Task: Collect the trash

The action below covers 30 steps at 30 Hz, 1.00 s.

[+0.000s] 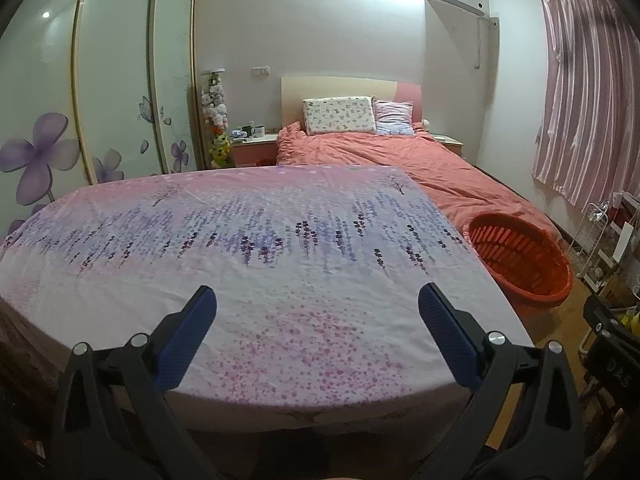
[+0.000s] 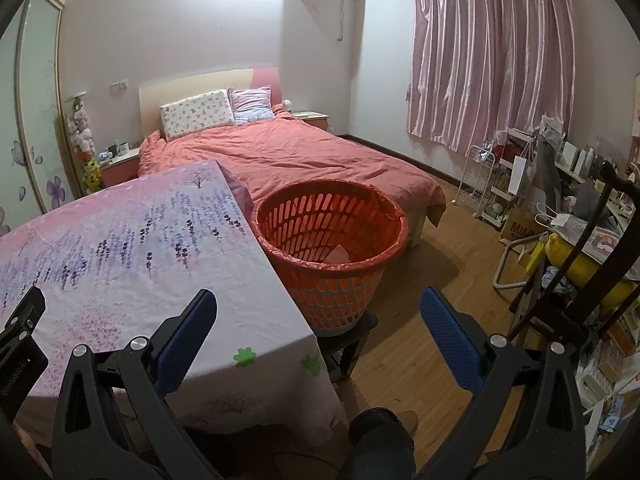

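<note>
An orange slatted basket (image 2: 332,240) with a liner stands on a dark stool at the table's right edge, and a pale piece of paper (image 2: 338,255) lies inside it. The basket also shows in the left wrist view (image 1: 520,260). The table (image 1: 280,240) is covered by a pink and purple flowered cloth. My left gripper (image 1: 317,300) is open and empty above the table's near edge. My right gripper (image 2: 319,304) is open and empty, held above the table's right corner, in front of the basket. No loose trash shows on the cloth.
A bed (image 2: 300,156) with an orange cover stands behind the table. A wardrobe (image 1: 100,80) is on the left. A dark chair (image 2: 580,280), a white rack (image 2: 500,184) and clutter fill the right side. Wooden floor (image 2: 440,280) lies between.
</note>
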Tool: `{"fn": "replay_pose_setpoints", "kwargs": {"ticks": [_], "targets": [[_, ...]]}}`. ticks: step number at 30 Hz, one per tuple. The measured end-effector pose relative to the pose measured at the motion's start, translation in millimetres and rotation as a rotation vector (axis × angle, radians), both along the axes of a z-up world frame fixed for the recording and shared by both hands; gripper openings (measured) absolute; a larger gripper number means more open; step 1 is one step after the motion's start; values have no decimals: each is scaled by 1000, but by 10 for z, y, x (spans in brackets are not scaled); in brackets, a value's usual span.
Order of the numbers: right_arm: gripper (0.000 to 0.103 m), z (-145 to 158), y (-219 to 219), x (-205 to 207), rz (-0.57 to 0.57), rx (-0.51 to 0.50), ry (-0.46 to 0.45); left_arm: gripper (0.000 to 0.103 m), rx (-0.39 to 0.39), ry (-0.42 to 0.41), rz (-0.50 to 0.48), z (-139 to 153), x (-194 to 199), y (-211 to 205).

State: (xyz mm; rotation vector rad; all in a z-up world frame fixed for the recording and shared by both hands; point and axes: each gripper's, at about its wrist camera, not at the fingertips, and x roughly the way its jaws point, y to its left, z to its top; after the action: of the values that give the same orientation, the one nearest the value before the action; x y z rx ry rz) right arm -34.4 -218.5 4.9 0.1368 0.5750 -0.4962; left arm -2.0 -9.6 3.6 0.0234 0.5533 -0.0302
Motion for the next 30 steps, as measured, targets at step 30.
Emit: {"fn": "replay_pose_setpoints", "kwargs": {"ticks": [30], "targets": [[101, 75, 7, 28, 10, 8, -20, 99, 34, -50, 52, 105, -65, -19]]}}
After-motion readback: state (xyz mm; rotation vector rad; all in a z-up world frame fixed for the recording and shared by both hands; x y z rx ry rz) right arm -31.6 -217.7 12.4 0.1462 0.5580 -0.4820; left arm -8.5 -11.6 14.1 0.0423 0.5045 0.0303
